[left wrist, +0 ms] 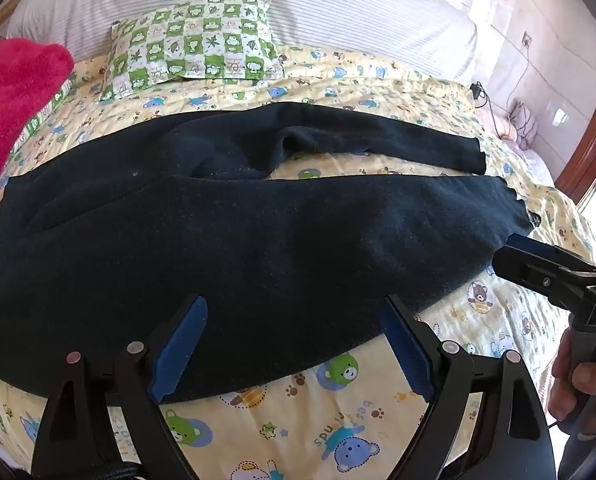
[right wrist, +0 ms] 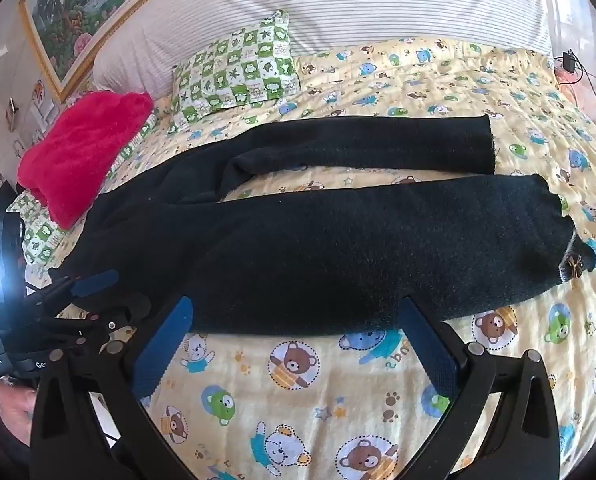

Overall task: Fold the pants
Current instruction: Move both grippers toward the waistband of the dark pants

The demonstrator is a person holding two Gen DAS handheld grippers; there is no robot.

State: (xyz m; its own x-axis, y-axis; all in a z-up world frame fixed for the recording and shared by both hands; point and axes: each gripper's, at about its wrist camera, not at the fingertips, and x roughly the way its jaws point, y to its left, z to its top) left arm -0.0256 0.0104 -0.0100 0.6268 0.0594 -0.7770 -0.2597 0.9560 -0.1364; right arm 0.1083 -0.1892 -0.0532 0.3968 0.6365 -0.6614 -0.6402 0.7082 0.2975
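Pants [left wrist: 226, 216]: dark, spread flat across bear-print quilt [left wrist: 337, 412], legs apart, unfolded. Left gripper [left wrist: 294, 344] and right gripper [right wrist: 298, 344]: both spread wide, empty, poised at near edge. Step: pre-grasp. Next, by judgement: pinch near leg's edge, carry over far leg.

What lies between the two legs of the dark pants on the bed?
Only a bare strip of the yellow bear-print quilt shows between the legs of the pants; both wrist views show it.
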